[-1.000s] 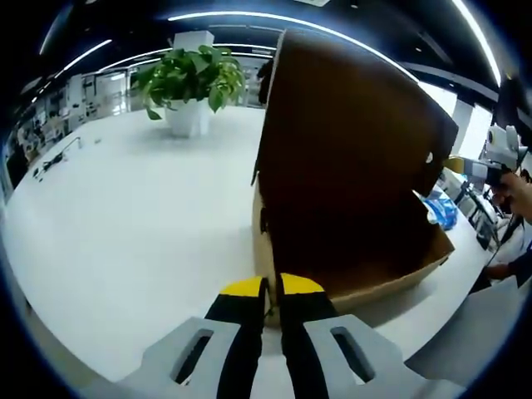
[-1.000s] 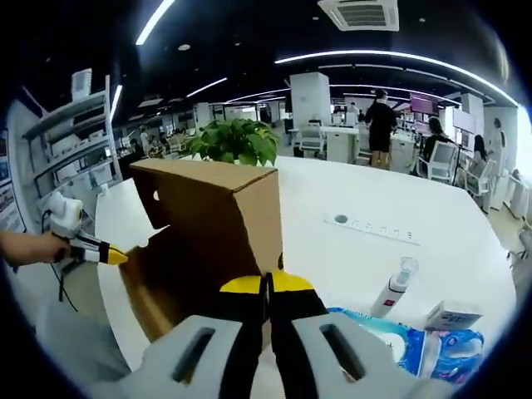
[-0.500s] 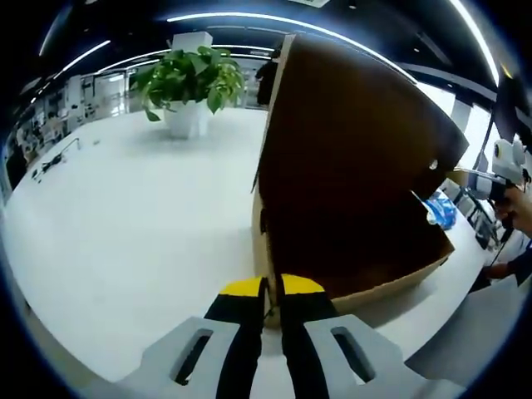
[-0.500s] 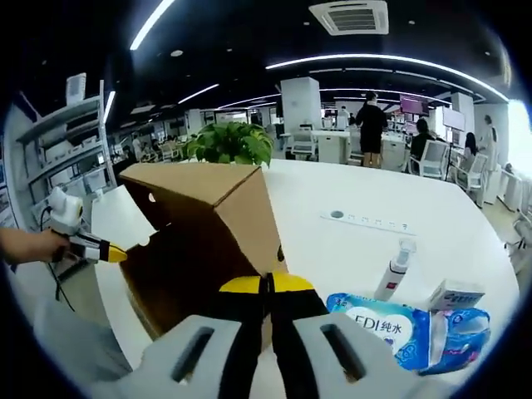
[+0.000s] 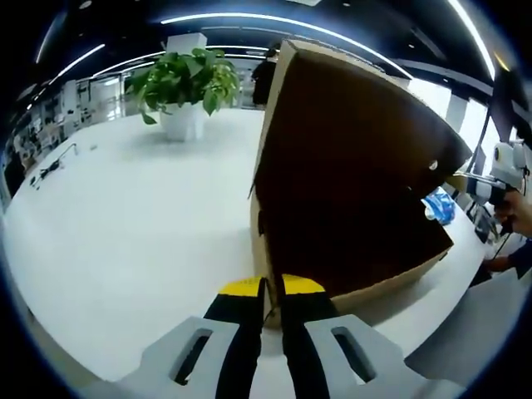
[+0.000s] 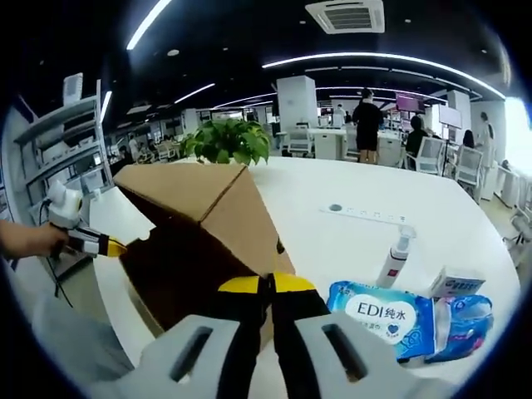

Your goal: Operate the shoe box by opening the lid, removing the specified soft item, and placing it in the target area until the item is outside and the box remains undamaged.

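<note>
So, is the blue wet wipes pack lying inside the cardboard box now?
No, in the right gripper view the blue wipes pack lies on the white table, to the right of the cardboard box.

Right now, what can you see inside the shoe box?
Inside the shoe box, the left gripper view shows dark brown cardboard walls and no item. The floor is in shadow, partly covered by the front wall, so contents cannot be ruled out. In the right gripper view, the raised lid hides the interior.

Bright ceiling strip lights, sharp, fisheye-warped edges
</note>
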The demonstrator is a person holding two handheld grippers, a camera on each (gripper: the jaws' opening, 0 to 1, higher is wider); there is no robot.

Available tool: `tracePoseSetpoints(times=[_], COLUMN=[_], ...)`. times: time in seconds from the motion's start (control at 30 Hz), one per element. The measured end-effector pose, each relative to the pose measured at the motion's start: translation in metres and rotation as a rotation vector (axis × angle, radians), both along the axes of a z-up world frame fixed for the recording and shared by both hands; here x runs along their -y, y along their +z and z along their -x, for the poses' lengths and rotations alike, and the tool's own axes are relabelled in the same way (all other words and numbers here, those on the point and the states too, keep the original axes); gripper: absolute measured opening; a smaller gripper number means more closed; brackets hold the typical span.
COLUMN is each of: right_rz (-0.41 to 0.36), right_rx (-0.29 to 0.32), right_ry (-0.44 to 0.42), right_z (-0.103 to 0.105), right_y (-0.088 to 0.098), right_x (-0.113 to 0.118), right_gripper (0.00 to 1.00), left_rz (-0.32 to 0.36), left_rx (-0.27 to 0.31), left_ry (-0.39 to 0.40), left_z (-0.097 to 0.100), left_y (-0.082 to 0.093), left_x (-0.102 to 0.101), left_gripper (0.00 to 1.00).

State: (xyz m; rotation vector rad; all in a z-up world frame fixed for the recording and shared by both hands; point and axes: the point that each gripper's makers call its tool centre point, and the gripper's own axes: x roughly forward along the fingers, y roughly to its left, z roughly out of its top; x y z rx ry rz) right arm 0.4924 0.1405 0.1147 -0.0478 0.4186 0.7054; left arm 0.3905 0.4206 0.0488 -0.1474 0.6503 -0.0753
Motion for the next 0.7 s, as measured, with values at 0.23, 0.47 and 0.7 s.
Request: tracePoseSetpoints(times=[0.23, 0.47, 0.7], right_rz=[0.019, 0.035, 0.064], right_rx=[-0.012, -0.005, 0.012], right_ry=[0.018, 0.051, 0.087], right_z=[0.010, 0.020, 0.028], right_y=[-0.009, -0.016, -0.020], right_x=[0.001, 0.000, -0.002], right_gripper=[0.02, 0.05, 0.08], left_rz=[-0.025, -0.033, -0.064], left_rx=[0.028, 0.093, 0.122], left_ry=[-0.010, -0.064, -0.110], left_z=[-0.002, -0.011, -0.015], left_y=[0.013, 0.038, 0.047], left_x=[-0.004, 0.000, 0.004], left_gripper=[0.08, 0.14, 0.18])
